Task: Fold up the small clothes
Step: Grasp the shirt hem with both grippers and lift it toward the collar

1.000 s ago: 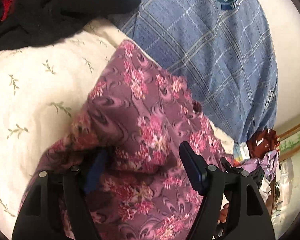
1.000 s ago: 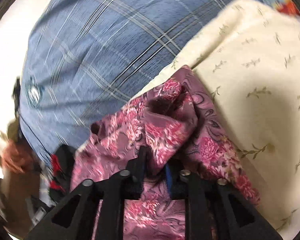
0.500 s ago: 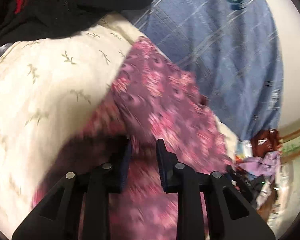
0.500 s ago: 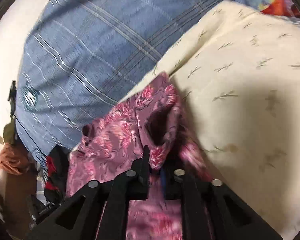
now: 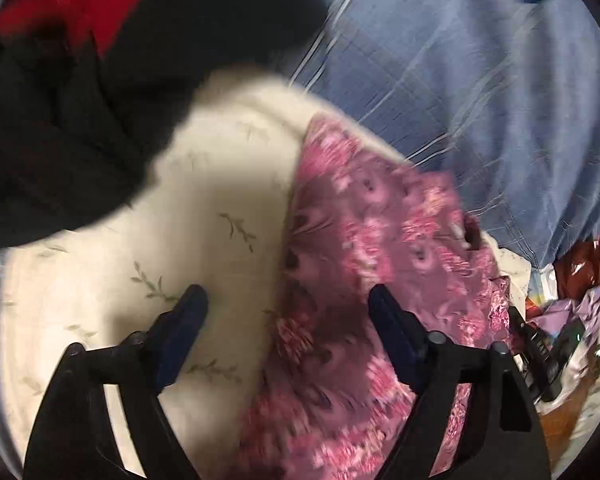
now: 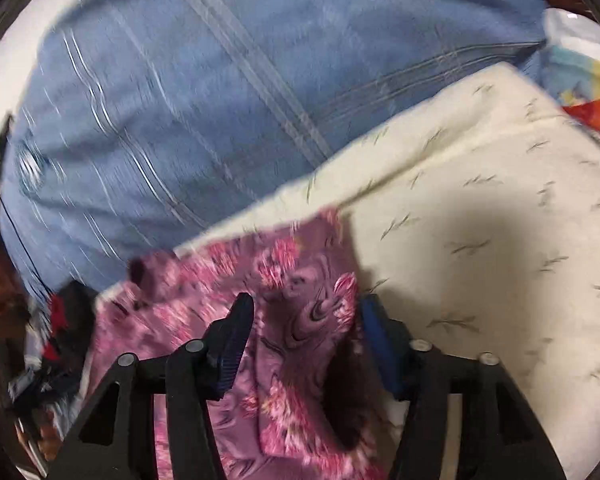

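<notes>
A purple garment with pink flowers [image 5: 380, 232] lies on a cream cloth with leaf sprigs [image 5: 220, 200]. In the left wrist view my left gripper [image 5: 288, 304] hovers over the garment's left edge. Its jaws are opening wide and its pads touch nothing. In the right wrist view, a loose, raised fold of the flowered garment [image 6: 300, 280] stands between the jaws of my right gripper [image 6: 306, 316]. Those jaws stand apart, and the fold is not pinched flat. Both views are blurred by motion.
A blue plaid cloth [image 5: 480, 80] lies beyond the cream cloth [image 6: 480, 220] and fills the far side [image 6: 180, 100]. A black and red garment [image 5: 80, 100] is heaped at the upper left. Mixed coloured clutter [image 5: 572, 300] sits at the right edge.
My left gripper let go of the flowered garment, spread wide and shifted left over the cream cloth. The right jaws stand wider apart than before, and the pinched fold has loosened.
</notes>
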`<state>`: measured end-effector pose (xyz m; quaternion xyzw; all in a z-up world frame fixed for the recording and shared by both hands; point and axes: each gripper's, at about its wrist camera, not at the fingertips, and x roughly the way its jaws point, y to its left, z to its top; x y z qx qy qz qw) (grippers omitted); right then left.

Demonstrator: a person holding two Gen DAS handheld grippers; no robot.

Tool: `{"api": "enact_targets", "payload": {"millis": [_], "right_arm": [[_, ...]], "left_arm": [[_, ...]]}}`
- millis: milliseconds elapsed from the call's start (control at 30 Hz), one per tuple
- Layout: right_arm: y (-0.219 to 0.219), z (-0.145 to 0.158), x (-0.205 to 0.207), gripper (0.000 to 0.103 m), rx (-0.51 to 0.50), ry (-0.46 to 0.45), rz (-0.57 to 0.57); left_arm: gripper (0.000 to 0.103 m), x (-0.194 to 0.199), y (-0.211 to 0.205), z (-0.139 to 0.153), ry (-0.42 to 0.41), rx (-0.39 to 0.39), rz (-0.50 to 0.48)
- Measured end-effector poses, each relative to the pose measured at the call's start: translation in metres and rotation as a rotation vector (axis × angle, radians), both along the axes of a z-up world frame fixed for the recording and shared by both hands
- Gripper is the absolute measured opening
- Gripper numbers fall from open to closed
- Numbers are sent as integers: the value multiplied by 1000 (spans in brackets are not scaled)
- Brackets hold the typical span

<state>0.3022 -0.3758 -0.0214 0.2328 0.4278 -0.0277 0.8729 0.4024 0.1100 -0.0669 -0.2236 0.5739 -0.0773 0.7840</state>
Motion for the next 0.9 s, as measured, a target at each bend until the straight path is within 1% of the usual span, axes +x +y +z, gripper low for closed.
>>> {"api": "enact_targets", "payload": {"millis": [33, 67, 100, 133, 167, 200, 233, 267, 300, 333, 367, 433, 467, 500, 533, 567, 600, 633, 667, 700, 733, 767, 800, 833, 900], "right_arm": [[12, 8, 2, 9, -79, -18, 56], [18, 16, 1, 9, -124, -47, 76], [18, 33, -5, 9, -137, -137, 83], [10, 42, -12, 8, -117, -198, 49], [2, 44, -15, 8, -99, -219, 13], [-10, 36, -12, 8, -73, -194, -28], [-19, 18, -5, 8, -59, -119, -55], [-21, 5, 0, 8, -57, -63, -57], [-21, -13, 4, 9, -46, 24, -33], [-20, -14, -2, 9, -58, 8, -35], [-20, -7, -8, 19, -66, -10, -48], [-23, 9, -21, 20, -64, -45, -84], [-23, 19, -30, 20, -46, -91, -90], [-20, 28, -42, 20, -7, -152, -74], [-16, 31, -50, 21, 21, -183, -52], [-3, 30, -50, 22, 55, -195, 1], [2, 24, -53, 22, 72, -179, 37], [9, 15, -53, 22, 84, -146, 61], [12, -1, -53, 23, 88, -86, 73], [14, -14, -55, 24, 90, -58, 71], [9, -13, -63, 23, 92, -105, 44], [5, -13, -65, 23, 111, -83, 29], [-2, -13, -68, 23, 171, -45, 21], [-6, -11, -74, 23, 201, -42, 10], [-15, -5, -94, 23, 198, -36, -4]], "left_arm": [[56, 0, -2, 4, -33, 8, -4], [37, -1, -7, 14, -82, 2, -49], [32, -3, -9, 18, -107, 6, -63], [30, -5, -12, 20, -132, 61, -57], [29, -5, -14, 19, -137, 106, -54], [28, -3, -19, 11, -123, 188, -61], [27, -1, -21, 3, -95, 246, -70], [27, 1, -23, -3, -80, 260, -79], [26, -2, -20, 1, -98, 266, -74], [25, -5, -19, 6, -101, 277, -70], [25, -9, -17, 15, -121, 271, -61], [25, -20, -15, 33, -165, 204, -58], [30, -26, -20, 41, -182, 171, -66], [36, -31, -27, 46, -190, 145, -97], [48, -35, -35, 47, -192, 148, -121], [50, -42, -45, 45, -197, 168, -144], [50, -47, -55, 37, -191, 206, -170], [49, -46, -66, 27, -168, 242, -193], [49, -49, -73, 12, -121, 278, -215], [50, -54, -77, 2, -126, 304, -222], [50, -61, -80, 7, -173, 332, -220], [50, -68, -82, 9, -166, 379, -230], [50, -76, -80, 13, -157, 378, -236], [50, -82, -76, 17, -156, 359, -237], [50, -100, -56, 26, -131, 314, -226]]}}
